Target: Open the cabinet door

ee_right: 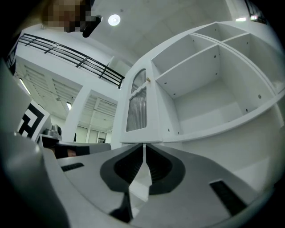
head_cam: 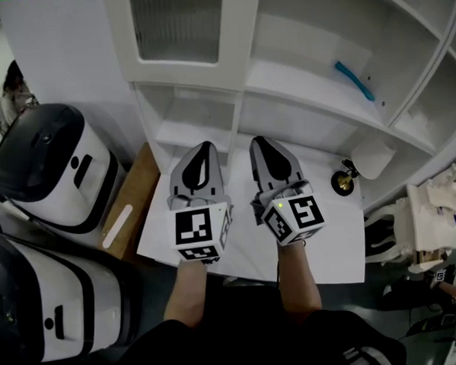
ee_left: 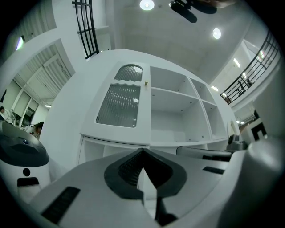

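Note:
A white cabinet [head_cam: 321, 74] stands ahead, with open shelves on the right. Its upper left compartment is covered by a door [head_cam: 175, 24] with a ribbed glass pane. The door [ee_left: 120, 104] looks flush with the cabinet front, and a small knob [ee_left: 145, 83] sits at its right edge near the top. The right gripper view shows the same door [ee_right: 137, 104] and knob [ee_right: 147, 80]. My left gripper [head_cam: 204, 146] and right gripper [head_cam: 258, 140] are side by side over the white table [head_cam: 330, 249], below the door and apart from it. Both are shut with nothing between the jaws.
On a right-hand shelf lies a blue item [head_cam: 354, 80]. A small gold and black object [head_cam: 344, 181] and a white cup-like thing [head_cam: 375, 159] stand on the table's right. Two white and black machines [head_cam: 48, 164] and a wooden board [head_cam: 130, 202] are left of the table.

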Action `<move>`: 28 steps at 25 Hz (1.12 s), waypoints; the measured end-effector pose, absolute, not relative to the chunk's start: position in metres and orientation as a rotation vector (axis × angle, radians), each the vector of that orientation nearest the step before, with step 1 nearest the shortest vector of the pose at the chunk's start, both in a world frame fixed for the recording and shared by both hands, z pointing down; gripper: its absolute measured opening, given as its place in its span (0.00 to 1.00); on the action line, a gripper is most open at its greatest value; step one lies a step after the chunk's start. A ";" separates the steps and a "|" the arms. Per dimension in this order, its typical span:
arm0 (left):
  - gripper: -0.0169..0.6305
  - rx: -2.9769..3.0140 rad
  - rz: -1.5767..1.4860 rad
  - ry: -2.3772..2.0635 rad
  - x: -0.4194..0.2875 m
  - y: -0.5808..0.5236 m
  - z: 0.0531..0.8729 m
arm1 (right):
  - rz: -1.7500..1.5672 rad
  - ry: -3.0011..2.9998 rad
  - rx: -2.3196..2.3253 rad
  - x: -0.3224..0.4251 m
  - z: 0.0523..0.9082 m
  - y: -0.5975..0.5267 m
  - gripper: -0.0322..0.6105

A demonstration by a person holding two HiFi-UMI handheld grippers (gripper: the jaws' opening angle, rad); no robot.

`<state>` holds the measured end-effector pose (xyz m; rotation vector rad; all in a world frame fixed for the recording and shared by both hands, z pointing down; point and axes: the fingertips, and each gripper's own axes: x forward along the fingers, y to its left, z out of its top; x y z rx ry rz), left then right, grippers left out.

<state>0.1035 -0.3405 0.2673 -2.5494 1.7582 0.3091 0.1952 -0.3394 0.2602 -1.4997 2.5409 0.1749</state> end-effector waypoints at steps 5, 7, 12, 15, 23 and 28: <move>0.05 -2.517 0.307 1.787 0.114 -0.364 0.261 | 0.191 2.531 -1.480 0.216 0.252 -0.374 0.08; 0.05 -2.498 0.309 1.806 0.114 -0.372 0.258 | 0.195 2.533 -1.444 0.219 0.246 -0.384 0.12; 0.05 -2.457 0.299 1.840 0.113 -0.387 0.257 | 0.249 2.556 -1.371 0.219 0.230 -0.403 0.19; 0.05 -2.450 0.293 1.845 0.118 -0.396 0.257 | 0.285 2.579 -1.324 0.213 0.220 -0.413 0.20; 0.05 -2.431 0.264 1.849 0.125 -0.408 0.252 | 0.251 2.650 -1.228 0.192 0.207 -0.436 0.31; 0.05 -2.414 0.262 1.866 0.121 -0.409 0.254 | 0.244 2.683 -1.305 0.186 0.207 -0.453 0.34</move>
